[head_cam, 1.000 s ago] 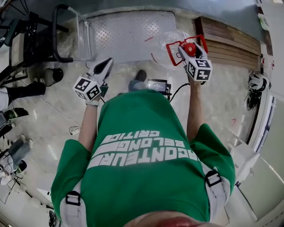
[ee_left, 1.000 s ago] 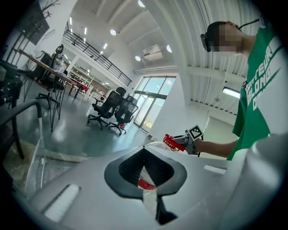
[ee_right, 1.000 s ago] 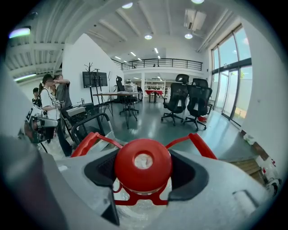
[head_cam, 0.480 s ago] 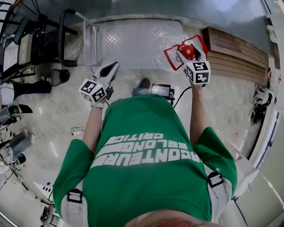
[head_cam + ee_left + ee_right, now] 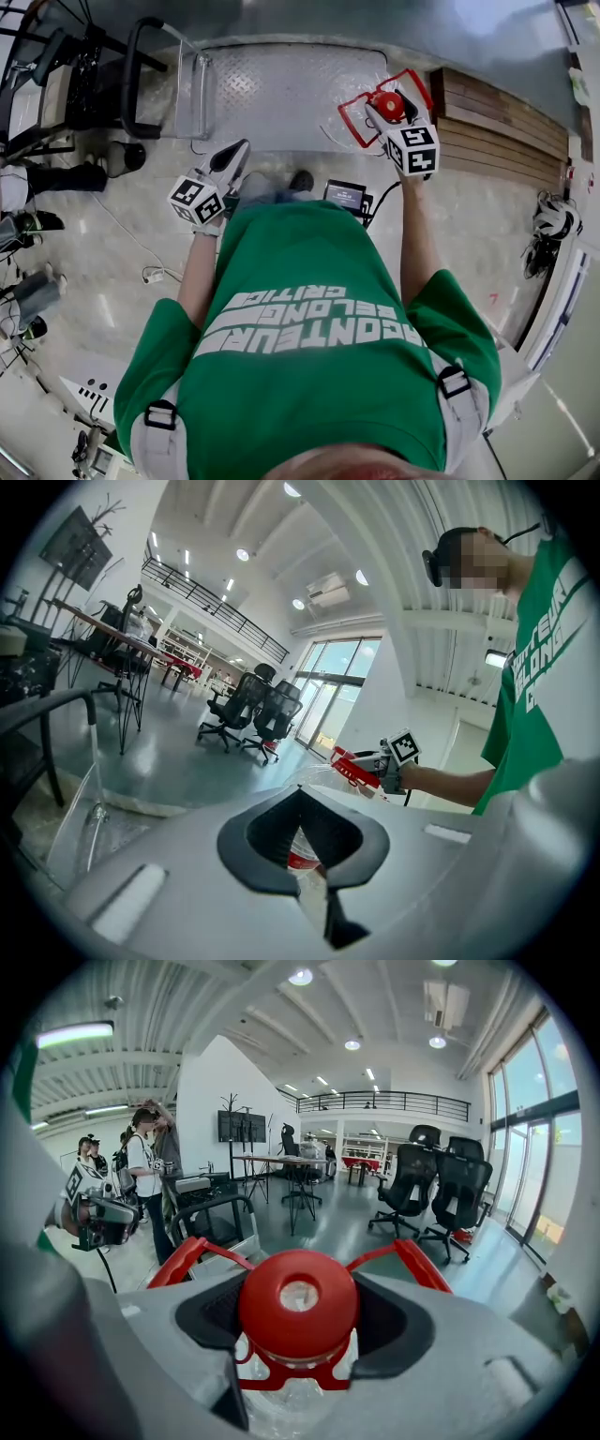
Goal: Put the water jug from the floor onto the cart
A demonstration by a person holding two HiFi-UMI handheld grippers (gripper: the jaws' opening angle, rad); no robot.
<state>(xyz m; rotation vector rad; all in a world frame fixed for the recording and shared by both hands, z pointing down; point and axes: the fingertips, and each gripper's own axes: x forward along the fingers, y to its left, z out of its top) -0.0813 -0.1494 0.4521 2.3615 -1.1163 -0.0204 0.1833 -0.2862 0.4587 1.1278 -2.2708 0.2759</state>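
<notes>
Near diamond-plate cart (image 5: 281, 89), clear jug (image 5: 300, 1408), round red cap (image 5: 298, 1309)

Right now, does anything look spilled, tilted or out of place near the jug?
Nothing stands out. The water jug hangs by its neck in the shut right gripper over the cart deck, red cap on, and no water shows on the floor.

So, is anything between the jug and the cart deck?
Nothing visible. The jug hangs in the right gripper's jaws at the right edge of the cart deck. The deck is bare, and its handle stands at the opposite end.
</notes>
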